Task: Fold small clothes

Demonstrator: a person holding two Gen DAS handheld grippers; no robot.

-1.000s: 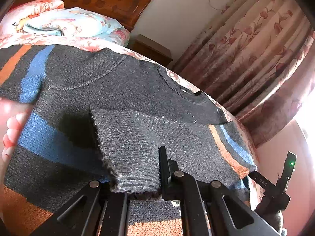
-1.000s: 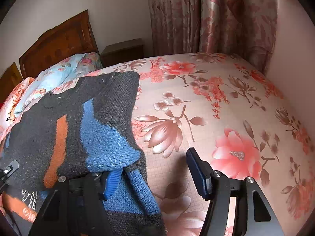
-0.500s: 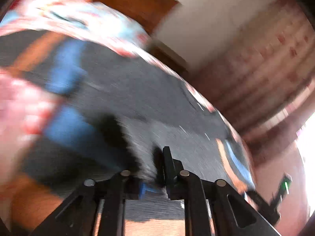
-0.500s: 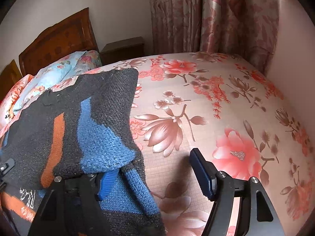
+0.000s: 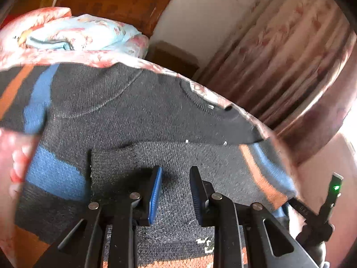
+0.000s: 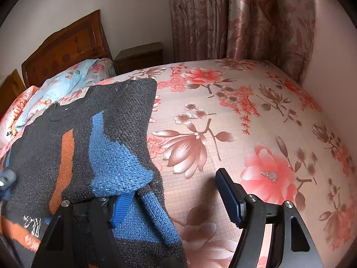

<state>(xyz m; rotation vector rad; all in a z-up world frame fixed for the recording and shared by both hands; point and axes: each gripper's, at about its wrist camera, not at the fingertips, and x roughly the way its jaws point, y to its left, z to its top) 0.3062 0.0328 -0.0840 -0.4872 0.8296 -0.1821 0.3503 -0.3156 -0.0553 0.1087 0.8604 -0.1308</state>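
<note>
The sweater [image 5: 138, 111] is lying spread across the bed [image 6: 245, 116]. Over the sweater's folded sleeve [image 5: 113, 167], the left tool [image 5: 175, 192] is hovering with fingers apart. At the sweater's right edge, the right tool [image 6: 176, 198] is gaping wide, gripping nothing.

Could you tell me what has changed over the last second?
The left gripper let go of the sleeve cuff: a second ago it was shut on it, now its jaws stand open and the cuff lies flat on the sweater. The right gripper stayed open, the sweater's edge still draped over its left finger.
</note>
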